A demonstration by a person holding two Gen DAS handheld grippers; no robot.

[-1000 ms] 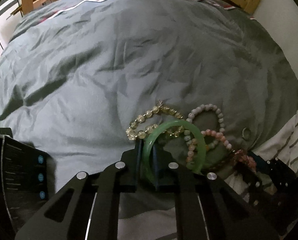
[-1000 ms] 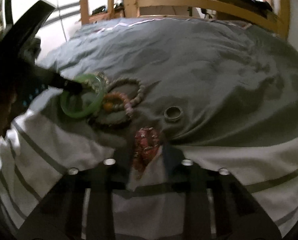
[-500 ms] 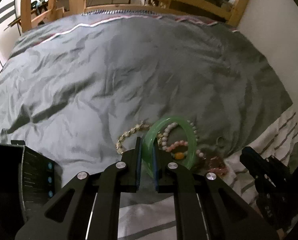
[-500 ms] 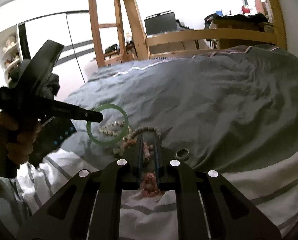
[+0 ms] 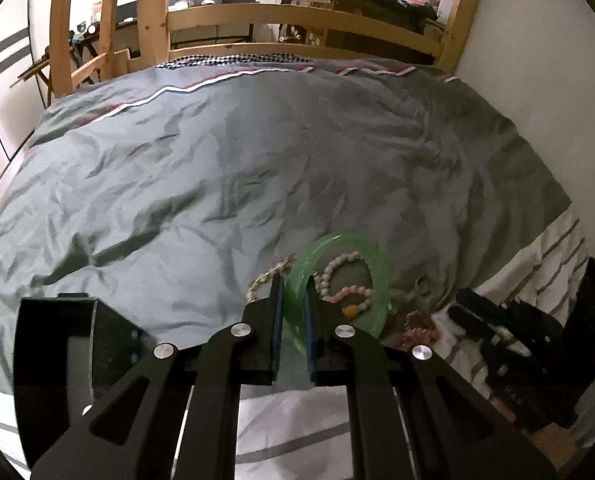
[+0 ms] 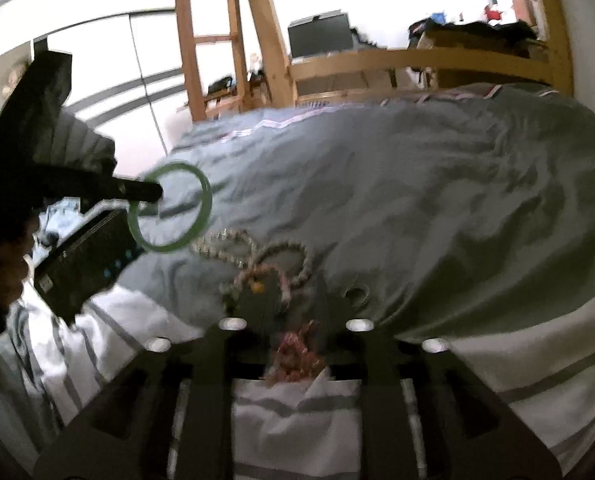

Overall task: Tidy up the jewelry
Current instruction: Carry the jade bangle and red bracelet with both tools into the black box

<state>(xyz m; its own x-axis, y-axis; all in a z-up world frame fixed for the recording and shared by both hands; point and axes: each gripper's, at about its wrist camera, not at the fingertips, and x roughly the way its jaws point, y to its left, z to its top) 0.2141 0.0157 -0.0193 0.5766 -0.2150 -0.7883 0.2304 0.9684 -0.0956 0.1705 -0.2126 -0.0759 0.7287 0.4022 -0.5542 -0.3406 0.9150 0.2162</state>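
Left tongs (image 5: 293, 316) pinch the green bangle (image 5: 377, 272) above the bed (image 5: 257, 160); right tongs (image 6: 295, 320) are opening around the red bracelet (image 6: 295, 354).

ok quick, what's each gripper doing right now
left gripper: shut on the green bangle, lifted off the bed.
right gripper: jaws opening, the red bead bracelet lies between them, not gripped.

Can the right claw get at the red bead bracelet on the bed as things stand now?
Probably yes. The right claw is opening, and the red bead bracelet lies loose on the bedding between its fingers, with nothing over it. The left claw, holding the green bangle, is off to the side, out of its way.
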